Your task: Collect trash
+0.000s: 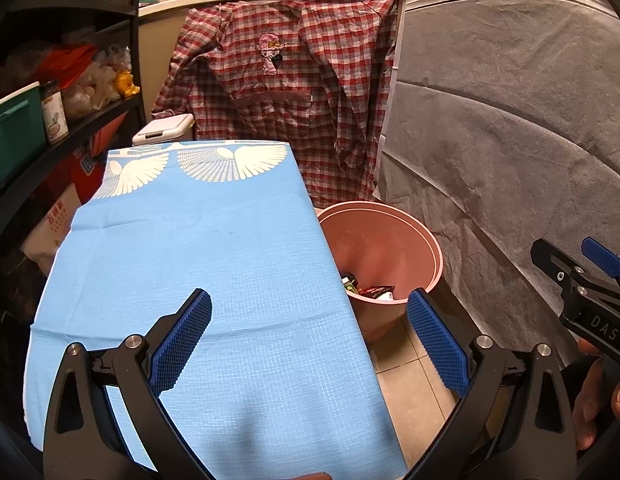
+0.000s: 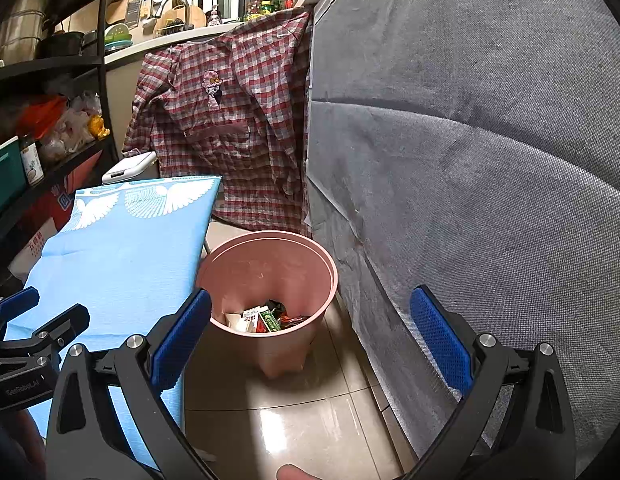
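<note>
Pink bin [image 2: 270,276] holds crumpled wrappers [image 2: 266,318].

L gripper [image 1: 310,344] wide apart, nothing btwn fingers, held level, facing fwd. R gripper [image 2: 310,344] same: fingers spread, empty. Both side by side, near each other.
</note>
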Available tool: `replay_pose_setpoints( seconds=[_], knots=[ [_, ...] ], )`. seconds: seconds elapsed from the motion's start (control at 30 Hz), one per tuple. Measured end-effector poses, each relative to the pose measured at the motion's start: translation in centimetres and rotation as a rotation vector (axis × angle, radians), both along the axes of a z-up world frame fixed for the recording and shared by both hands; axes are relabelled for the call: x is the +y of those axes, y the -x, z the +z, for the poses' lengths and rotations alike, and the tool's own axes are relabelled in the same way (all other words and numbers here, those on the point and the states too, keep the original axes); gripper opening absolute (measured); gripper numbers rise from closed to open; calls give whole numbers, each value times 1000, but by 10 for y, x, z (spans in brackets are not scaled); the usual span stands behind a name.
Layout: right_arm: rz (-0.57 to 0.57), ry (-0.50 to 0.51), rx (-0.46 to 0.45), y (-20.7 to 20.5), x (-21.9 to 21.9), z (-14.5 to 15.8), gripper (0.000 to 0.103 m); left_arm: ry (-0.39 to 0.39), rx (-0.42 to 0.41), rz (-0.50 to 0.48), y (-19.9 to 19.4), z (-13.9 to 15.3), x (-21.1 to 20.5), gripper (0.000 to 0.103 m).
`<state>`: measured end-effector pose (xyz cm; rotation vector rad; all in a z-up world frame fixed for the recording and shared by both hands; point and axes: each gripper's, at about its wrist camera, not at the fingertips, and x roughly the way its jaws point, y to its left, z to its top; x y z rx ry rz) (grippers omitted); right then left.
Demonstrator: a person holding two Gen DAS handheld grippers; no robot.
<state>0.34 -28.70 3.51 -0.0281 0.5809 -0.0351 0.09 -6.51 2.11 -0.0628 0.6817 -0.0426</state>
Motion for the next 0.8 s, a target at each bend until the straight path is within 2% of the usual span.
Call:
replay_pose_setpoints(
  seconds=[0.8],
  knots=[
    [0, 2, 0, 0, 0, 0, 98, 9, 2, -3, 0, 1, 0, 95]
  ],
)
